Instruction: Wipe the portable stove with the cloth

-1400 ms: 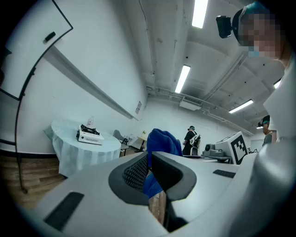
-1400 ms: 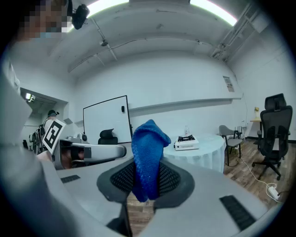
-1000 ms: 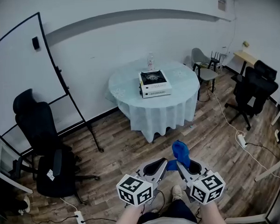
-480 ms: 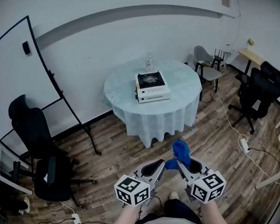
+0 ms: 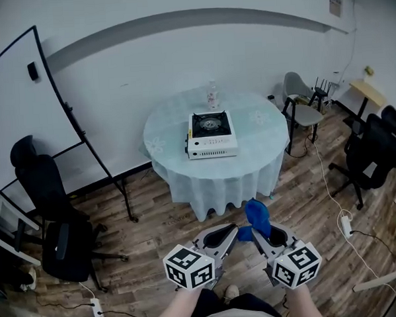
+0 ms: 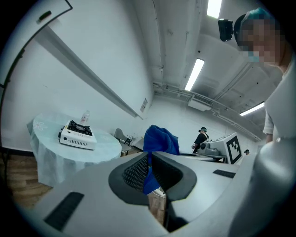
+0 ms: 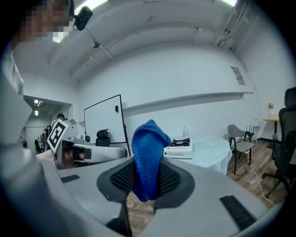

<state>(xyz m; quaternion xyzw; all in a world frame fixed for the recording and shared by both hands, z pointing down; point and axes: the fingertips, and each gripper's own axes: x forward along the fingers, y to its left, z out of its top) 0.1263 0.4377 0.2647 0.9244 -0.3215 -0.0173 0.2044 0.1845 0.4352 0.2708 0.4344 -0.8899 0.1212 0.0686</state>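
Both our tools, left tool [image 5: 232, 231] and right tool [image 5: 256, 232], clamp the blue cloth [image 5: 256, 213] at 6 o'clock; we see the portable stove [image 5: 211, 135] on the round surface [image 5: 260, 137] at 12 o'clock, well apart.

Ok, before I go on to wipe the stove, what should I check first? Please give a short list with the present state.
1. Right gripper shut on the cloth: ok.
2. Left gripper shut on the same cloth: ok.
3. Stove within reach: not ok, its table stands some way ahead.
4. Stove top free of pots: ok.
5. Flame off: cannot tell.
6. Bottle apart from the stove, behind it: ok.
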